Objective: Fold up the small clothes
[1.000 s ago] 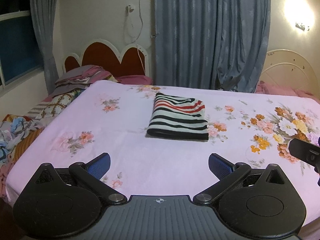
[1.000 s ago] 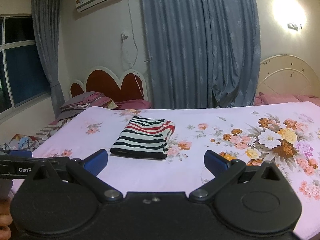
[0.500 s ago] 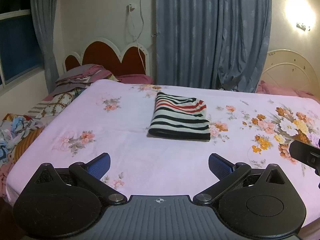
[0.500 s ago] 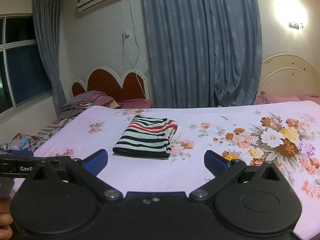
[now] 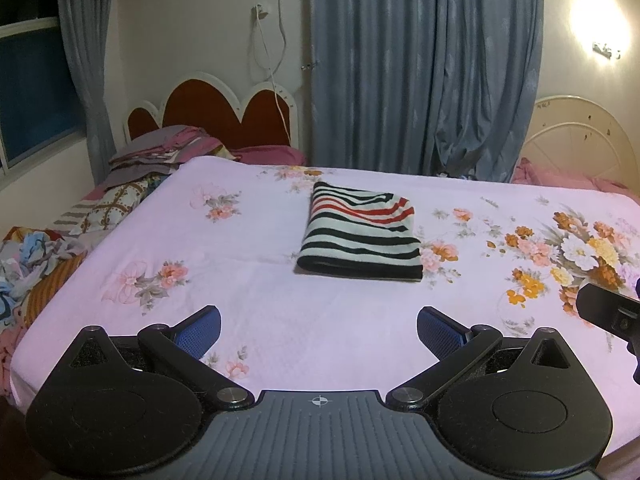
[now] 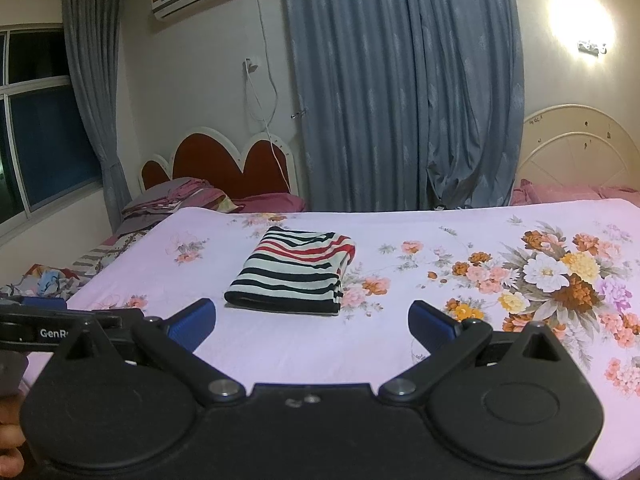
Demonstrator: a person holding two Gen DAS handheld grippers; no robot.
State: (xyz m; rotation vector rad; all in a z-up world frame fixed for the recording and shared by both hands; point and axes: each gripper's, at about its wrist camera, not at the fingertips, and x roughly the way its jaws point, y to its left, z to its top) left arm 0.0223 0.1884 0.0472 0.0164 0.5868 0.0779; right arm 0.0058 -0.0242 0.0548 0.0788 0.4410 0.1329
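Note:
A folded garment (image 5: 360, 236) with black, white and red stripes lies flat in the middle of the bed; it also shows in the right wrist view (image 6: 294, 272). My left gripper (image 5: 319, 332) is open and empty, held above the bed's near part, short of the garment. My right gripper (image 6: 311, 326) is open and empty, also short of the garment, to the right of the left one. Part of the right gripper shows at the right edge of the left wrist view (image 5: 612, 312).
The bed has a pink floral sheet (image 5: 200, 280). A pile of folded bedding and clothes (image 5: 156, 156) lies at the far left by the red headboard (image 5: 224, 116). Loose patterned cloth (image 5: 36, 256) lies at the left edge. Blue curtains (image 5: 420, 68) hang behind.
Both grippers have risen and drawn back very slightly; the garment sits a bit lower in both views. Jaws stay open. The garment has not moved on the bed.

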